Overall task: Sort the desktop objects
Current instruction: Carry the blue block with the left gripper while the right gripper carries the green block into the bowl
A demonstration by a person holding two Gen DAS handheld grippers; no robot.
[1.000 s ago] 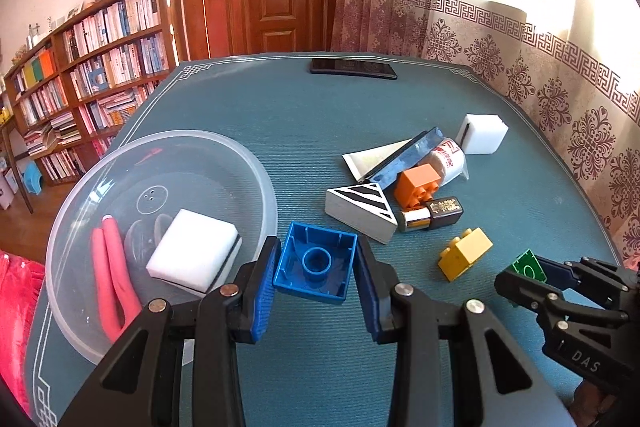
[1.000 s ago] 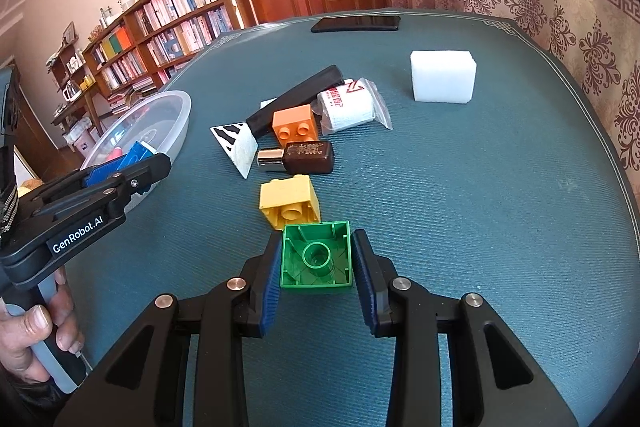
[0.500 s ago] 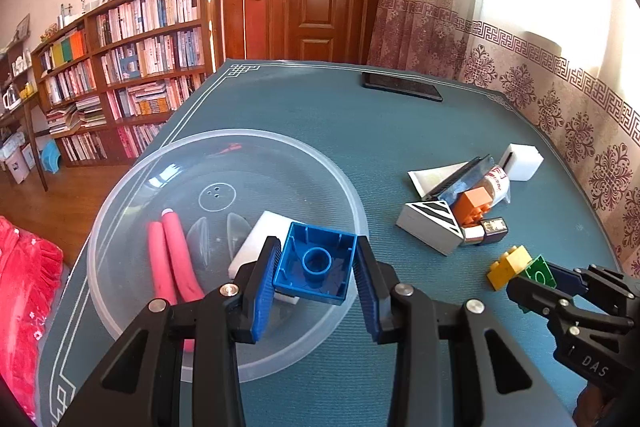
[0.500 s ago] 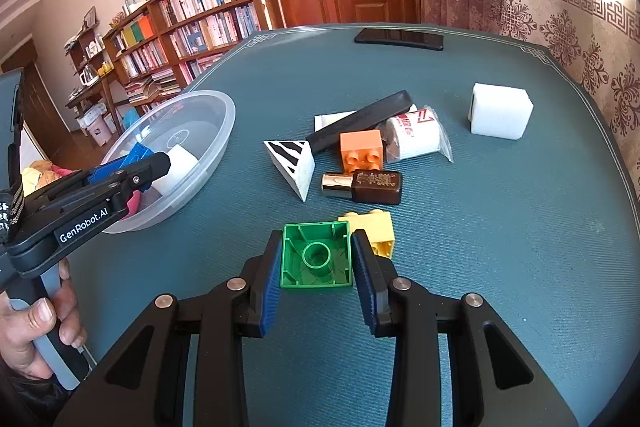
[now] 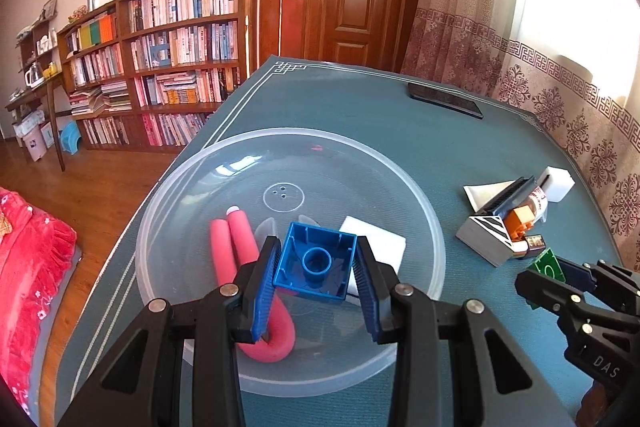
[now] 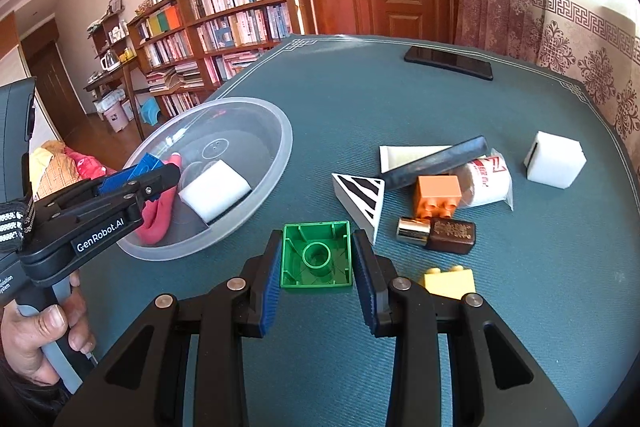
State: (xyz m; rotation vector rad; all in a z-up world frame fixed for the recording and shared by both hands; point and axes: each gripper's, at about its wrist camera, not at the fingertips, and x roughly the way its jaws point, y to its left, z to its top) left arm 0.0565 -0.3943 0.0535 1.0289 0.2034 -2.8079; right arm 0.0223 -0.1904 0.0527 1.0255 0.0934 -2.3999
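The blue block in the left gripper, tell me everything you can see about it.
The blue block is a square toy brick of glossy plastic, seen from its hollow underside: thin walls, small ribs, one round tube in the middle. The left gripper holds it by two opposite walls, slightly tilted, above the clear plastic bowl. Nothing else seems to touch it.

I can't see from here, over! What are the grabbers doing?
Left gripper shut on blue brick, above clear bowl. Right gripper shut on green brick, over table. Nothing blocking.
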